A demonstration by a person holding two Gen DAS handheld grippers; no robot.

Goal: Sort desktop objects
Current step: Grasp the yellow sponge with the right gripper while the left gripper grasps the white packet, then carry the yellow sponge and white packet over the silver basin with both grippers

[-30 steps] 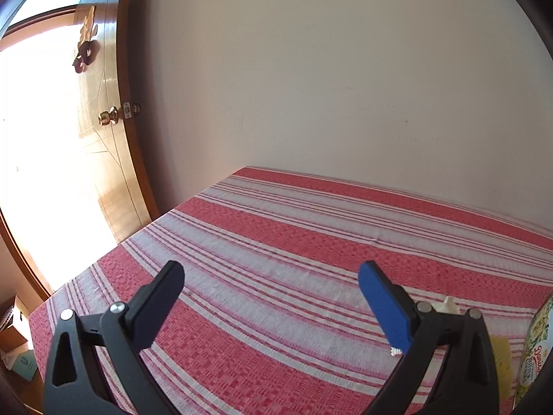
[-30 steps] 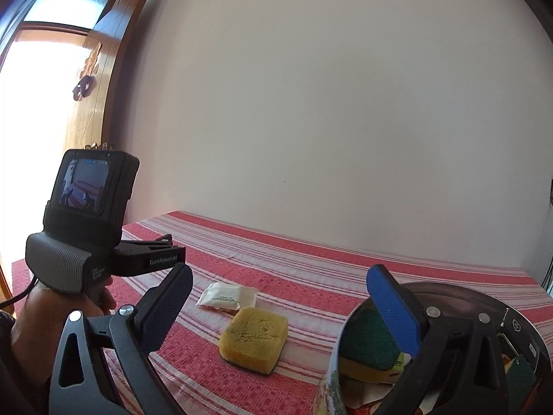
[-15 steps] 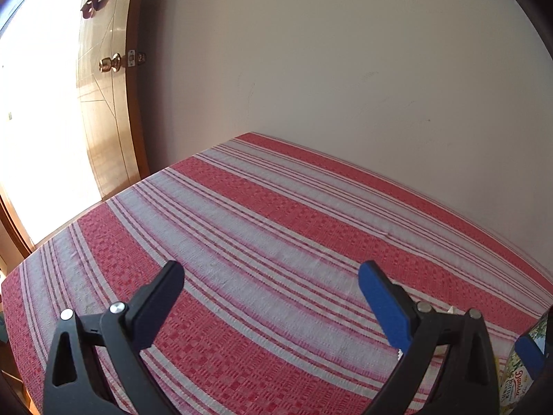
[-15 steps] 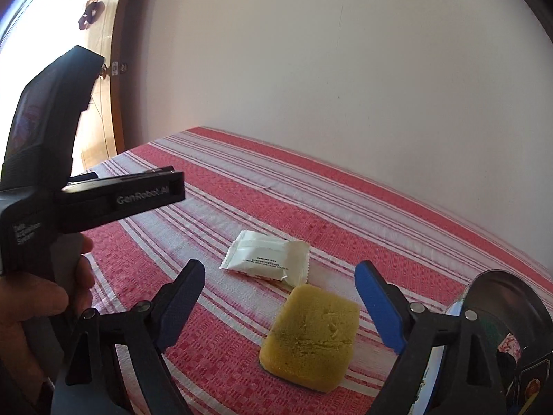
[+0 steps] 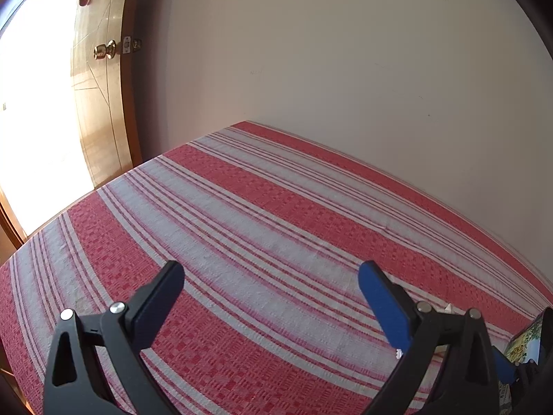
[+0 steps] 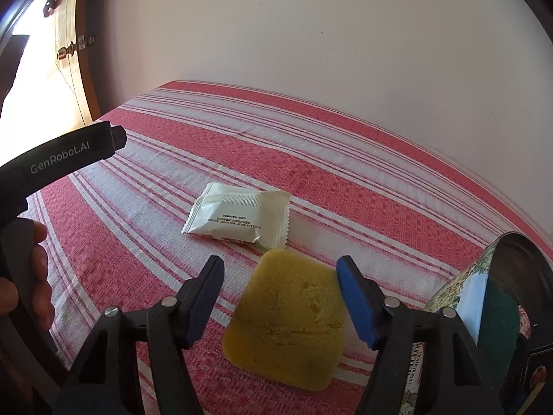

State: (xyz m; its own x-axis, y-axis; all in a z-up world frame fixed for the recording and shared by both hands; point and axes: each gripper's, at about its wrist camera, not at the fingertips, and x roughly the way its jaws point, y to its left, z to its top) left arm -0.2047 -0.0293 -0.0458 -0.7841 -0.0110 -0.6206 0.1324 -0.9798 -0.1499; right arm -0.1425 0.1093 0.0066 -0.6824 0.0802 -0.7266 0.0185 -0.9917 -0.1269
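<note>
The landmark is the yellow sponge point(image 6: 287, 321), which lies flat on the red and white striped cloth point(image 6: 145, 214).

Far to the left of the sponge, in the right wrist view, a hand point(image 6: 33, 276) holds the left gripper's black body point(image 6: 58, 155), above the cloth. Its own camera shows the left gripper point(image 5: 269, 276) with fingers wide and only bare cloth between them. Left of it stands the wooden door point(image 5: 100, 97) with a brass knob point(image 5: 103, 50).

Just behind the sponge lies a white packet point(image 6: 238, 214); its near corner almost touches the sponge, whether it really touches I cannot tell. Right of the sponge, near it, stands a round tin point(image 6: 484, 297), open, with a green pad point(image 6: 501, 325) inside. The tin wall is close to the right blue finger, so that side is tight.

The right gripper point(image 6: 280, 271) is low over the sponge. Its jaws are closing, at a middle width, with the far end of the sponge between them; the right finger point(image 6: 356, 301) is at the sponge's edge, the left finger point(image 6: 204, 297) is apart from it.

Behind the packet the cloth is free up to the wall point(image 6: 311, 52), and also to the left of the sponge.

One second ago the right jaws were wide and higher, with the sponge and the packet far ahead and the tin under the right finger. The left gripper has come a little lower.
</note>
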